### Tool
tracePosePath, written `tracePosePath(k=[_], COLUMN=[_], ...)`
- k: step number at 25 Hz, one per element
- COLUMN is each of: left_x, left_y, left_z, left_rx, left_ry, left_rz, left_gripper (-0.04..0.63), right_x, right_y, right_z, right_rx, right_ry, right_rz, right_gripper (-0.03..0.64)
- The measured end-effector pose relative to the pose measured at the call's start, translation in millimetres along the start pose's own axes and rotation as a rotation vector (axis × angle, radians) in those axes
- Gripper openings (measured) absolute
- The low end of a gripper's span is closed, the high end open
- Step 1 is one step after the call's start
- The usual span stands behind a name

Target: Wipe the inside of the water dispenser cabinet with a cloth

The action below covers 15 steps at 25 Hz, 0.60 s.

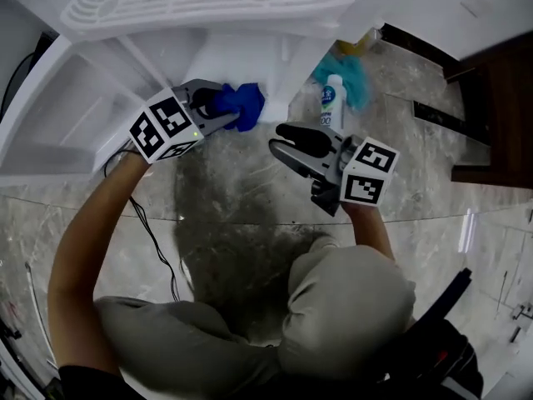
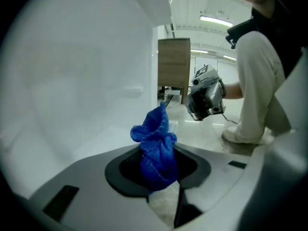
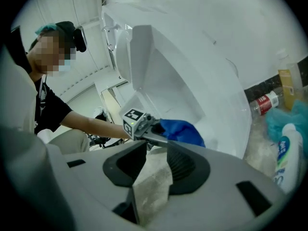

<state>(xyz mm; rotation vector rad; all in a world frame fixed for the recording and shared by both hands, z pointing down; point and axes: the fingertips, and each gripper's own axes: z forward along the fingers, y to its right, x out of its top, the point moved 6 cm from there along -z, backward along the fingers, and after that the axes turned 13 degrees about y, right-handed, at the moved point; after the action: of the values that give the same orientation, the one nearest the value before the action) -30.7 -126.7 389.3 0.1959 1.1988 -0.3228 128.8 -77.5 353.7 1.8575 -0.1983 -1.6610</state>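
The left gripper (image 1: 229,111) is pinching a bunched blue cloth (image 1: 243,105) between its jaws, with the free end of the cloth standing out ahead of the pads. The cloth is sitting at the mouth of the white water dispenser cabinet (image 1: 223,63), close to the inner wall (image 2: 72,81). No view is showing whether it is touching that wall. The right gripper (image 1: 286,142) is hovering over the marbled floor (image 1: 250,223), apart from the cabinet. Its jaws are standing apart with nothing between them, and bare floor is showing through the gap. The cabinet door (image 1: 50,119) is standing open at the left. A white bottle (image 1: 332,102) and a teal rag (image 1: 356,75) are sitting on the floor just beside the cabinet, neither in use. Judgement: the cloth is in hand and the cabinet is open, so wiping is possible. The white surfaces are showing no streak or dirt line, so the share already wiped cannot be determined. The interior should be treated as outstanding.
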Motion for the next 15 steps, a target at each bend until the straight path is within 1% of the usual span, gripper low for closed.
tracePosePath(k=[4, 7, 8, 12, 15], left_x=[-4, 0, 2, 10, 13], left_y=[42, 65, 70, 86, 94], left_z=[-61, -102, -113, -152, -172], left_rx=[0.052, 0.121, 0.148, 0.260, 0.326], left_ry=[0.055, 0.157, 0.189, 0.308, 0.375], left_rz=[-0.024, -0.095, -0.108, -0.129, -0.153], left_gripper=[0.126, 0.126, 0.126, 0.126, 0.126], right_x=[0, 0, 0, -3, -2], right_y=[-21, -42, -49, -73, -86], right_z=[24, 45, 52, 74, 84], right_rx=[0.039, 0.099, 0.120, 0.206, 0.253], right_ry=[0.000, -0.022, -0.035, -0.079, -0.085], right_rz=[-0.058, -0.125, -0.145, -0.195, -0.225], right_gripper=[0.058, 0.038, 0.035, 0.009, -0.002])
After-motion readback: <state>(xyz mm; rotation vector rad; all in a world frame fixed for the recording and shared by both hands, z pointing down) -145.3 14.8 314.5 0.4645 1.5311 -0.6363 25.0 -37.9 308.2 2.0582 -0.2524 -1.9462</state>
